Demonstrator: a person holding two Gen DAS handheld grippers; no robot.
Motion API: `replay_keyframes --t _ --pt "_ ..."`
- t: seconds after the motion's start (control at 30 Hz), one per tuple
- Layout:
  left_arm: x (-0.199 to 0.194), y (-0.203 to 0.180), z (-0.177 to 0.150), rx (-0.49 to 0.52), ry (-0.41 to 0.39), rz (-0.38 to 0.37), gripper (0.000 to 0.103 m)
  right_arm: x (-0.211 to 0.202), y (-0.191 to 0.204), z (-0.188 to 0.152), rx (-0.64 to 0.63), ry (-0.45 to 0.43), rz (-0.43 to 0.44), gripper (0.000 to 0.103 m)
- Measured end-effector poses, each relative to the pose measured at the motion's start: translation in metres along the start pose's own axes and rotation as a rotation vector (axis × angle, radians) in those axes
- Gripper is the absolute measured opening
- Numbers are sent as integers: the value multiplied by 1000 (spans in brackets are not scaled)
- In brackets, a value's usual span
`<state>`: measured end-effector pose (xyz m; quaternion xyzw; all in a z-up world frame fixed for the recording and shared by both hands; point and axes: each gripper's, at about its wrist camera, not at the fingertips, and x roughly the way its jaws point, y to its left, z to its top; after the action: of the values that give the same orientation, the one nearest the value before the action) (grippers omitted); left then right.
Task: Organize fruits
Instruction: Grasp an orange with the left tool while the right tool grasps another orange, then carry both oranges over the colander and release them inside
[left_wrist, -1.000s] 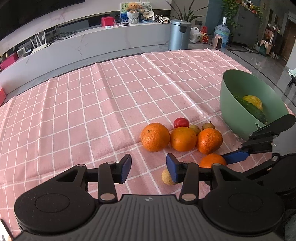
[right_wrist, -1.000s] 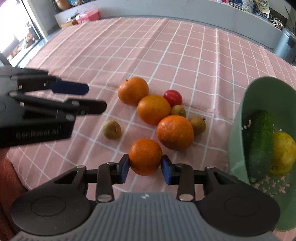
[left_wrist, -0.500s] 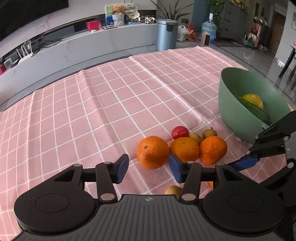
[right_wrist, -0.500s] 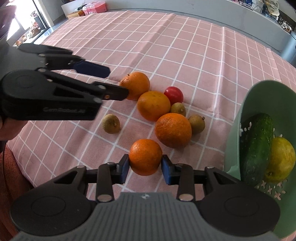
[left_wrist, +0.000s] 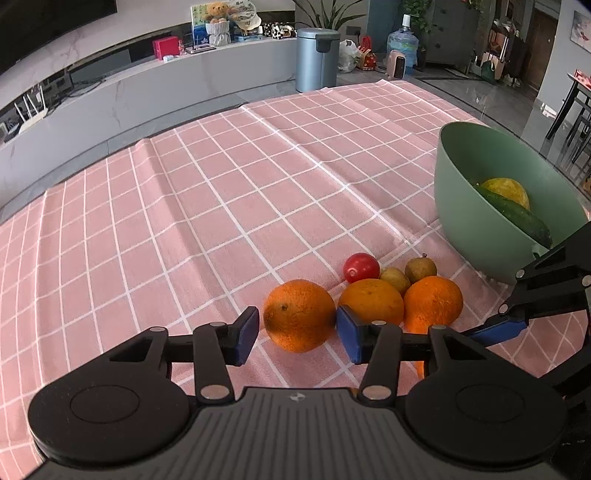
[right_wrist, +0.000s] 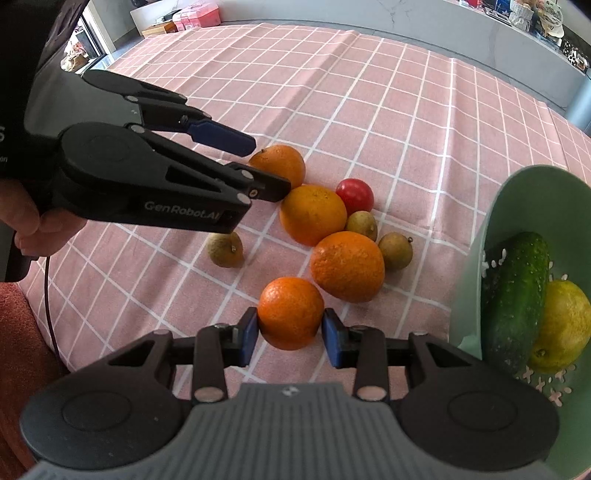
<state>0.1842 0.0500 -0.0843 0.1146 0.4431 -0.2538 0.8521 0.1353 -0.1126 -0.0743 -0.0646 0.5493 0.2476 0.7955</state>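
My right gripper (right_wrist: 290, 334) is shut on a small orange (right_wrist: 290, 312), held just above the pink checked cloth. My left gripper (left_wrist: 297, 334) is open, its blue pads on either side of the leftmost orange (left_wrist: 299, 314), which rests on the cloth; the same orange shows in the right wrist view (right_wrist: 279, 164). Two more oranges (right_wrist: 313, 214) (right_wrist: 347, 266), a red tomato (right_wrist: 354, 194) and small brownish fruits (right_wrist: 226, 248) (right_wrist: 395, 250) lie clustered. A green bowl (right_wrist: 491, 206) at the right holds a cucumber (right_wrist: 515, 295) and a yellow fruit (right_wrist: 563, 325).
The pink checked cloth (left_wrist: 221, 206) covers the table, with open cloth to the left and far side. The bowl also shows in the left wrist view (left_wrist: 476, 225). Beyond the table are a long grey counter (left_wrist: 147, 99) and a metal bin (left_wrist: 317, 59).
My left gripper has moved forward until its open pads straddle the leftmost orange. My right gripper stays shut on the small orange and has lifted slightly.
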Motion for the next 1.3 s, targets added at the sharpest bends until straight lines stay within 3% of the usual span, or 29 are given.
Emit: replay_keyframes --t 0.17,0.6,0.73,1.03,1.3 --pt "8 8 -5 -84 67 -71 47 0 0 -1 0 -10 0 34" --pt "-15 4 -12 -190 12 32 44 -9 1 -3 -2 -22 -2 33" --pt "-36 -2 -17 -218 -22 22 44 -20 2 -4 -36 -29 2 33" --pt "-85 -49 -6 -206 -107 -13 44 -72 2 -2 -144 -70 41 33" --pt "-102 -105 26 -129 -139 -74 44 -127 -26 -11 -188 -86 -25 33"
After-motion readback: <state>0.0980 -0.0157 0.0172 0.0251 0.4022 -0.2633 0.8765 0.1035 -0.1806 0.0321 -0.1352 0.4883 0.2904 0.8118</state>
